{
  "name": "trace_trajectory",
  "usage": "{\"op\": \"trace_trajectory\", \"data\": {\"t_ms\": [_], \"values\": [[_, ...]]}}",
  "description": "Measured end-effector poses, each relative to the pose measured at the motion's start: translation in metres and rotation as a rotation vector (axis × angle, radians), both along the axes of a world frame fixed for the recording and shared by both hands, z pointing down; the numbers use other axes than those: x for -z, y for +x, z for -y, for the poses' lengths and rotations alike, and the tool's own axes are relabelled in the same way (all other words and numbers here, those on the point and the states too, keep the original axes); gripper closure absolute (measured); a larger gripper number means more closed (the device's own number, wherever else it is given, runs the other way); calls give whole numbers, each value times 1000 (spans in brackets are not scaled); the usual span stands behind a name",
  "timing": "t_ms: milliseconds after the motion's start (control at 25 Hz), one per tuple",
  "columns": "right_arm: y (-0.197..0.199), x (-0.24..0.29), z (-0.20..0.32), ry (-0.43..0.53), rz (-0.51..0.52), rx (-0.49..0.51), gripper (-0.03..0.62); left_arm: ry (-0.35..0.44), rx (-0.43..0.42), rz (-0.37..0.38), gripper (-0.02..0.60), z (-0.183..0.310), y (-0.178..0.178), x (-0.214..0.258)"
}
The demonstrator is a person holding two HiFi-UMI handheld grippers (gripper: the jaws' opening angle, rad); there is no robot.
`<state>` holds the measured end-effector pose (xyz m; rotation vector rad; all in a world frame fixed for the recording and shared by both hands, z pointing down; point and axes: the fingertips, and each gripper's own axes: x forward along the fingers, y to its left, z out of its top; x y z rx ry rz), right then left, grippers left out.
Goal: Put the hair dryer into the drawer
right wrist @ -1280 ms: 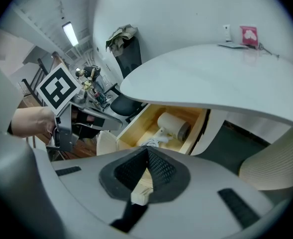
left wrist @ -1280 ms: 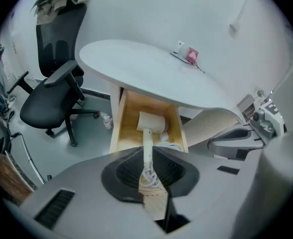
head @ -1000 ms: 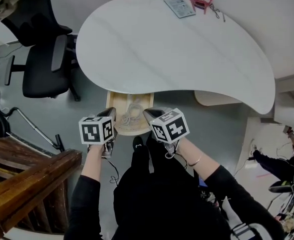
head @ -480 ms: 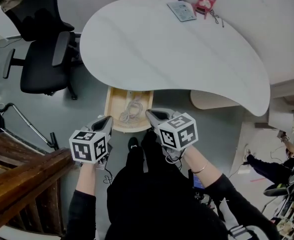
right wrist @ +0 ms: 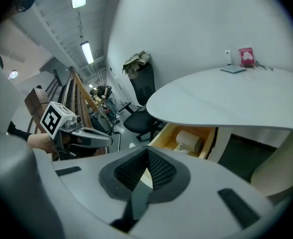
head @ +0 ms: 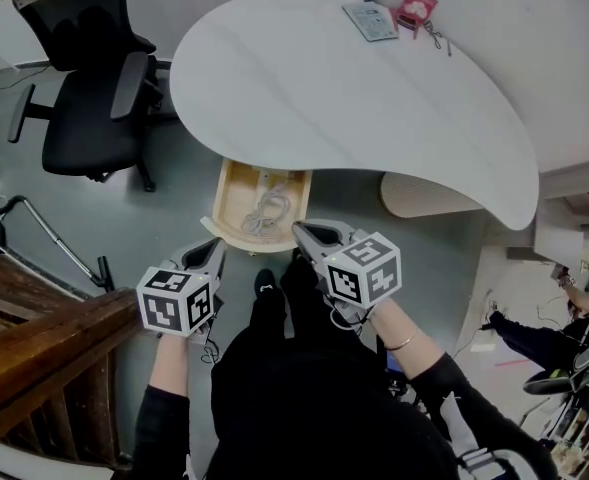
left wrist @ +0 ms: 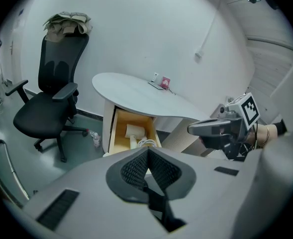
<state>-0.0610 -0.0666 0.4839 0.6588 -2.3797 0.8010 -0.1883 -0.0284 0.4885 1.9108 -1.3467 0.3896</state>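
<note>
In front of the person's knees, over the grey floor [head: 179, 203]: left gripper [head: 217, 246] and right gripper [head: 299, 231] held side by side, well apart, both tips pointing toward the open drawer [head: 224, 196]. Neither touches it.

Left gripper: pads [left wrist: 135, 169] pressed together, nothing between them. Right gripper: the same, pads meeting in a narrow V, nothing held.

Hidden or poor:
- Back of the drawer runs under the edge of the white table [head: 354, 108] and is cut off from above.
- In the head view only a pale coiled cord [head: 266, 211] reads clearly in the drawer. The dryer's body is probably the light patch behind it, but it is too small to be sure.
- In each gripper view, the gripper's own grey body blocks the drawer's front edge.
- The person's dark clothing covers the floor below the grippers.

Hair dryer [left wrist: 134, 130]: lies inside the drawer, cream-white against the pale wood. It has a short round barrel, with the cord looped in front of it toward the drawer's open end. The right gripper view shows the barrel nearly end-on, resting on the drawer floor and clear of the side wall.

Further out: black office chair [head: 84, 133] left of the table, wooden railing [head: 54, 348] at lower left.
</note>
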Motion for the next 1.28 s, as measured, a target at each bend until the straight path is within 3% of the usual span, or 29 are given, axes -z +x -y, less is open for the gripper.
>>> {"op": "trace_trajectory", "data": {"t_ms": [480,840,1280], "values": [[8,22,-26,63,56,-24,591,159,-10,23,572,-15,10,32],[14,60,-33,140,144,-62,591,351,-6,50,572,-27,13,75],[16,86,-45,248,185,-53,591,418,13,57,572,-36,8,96]]}}
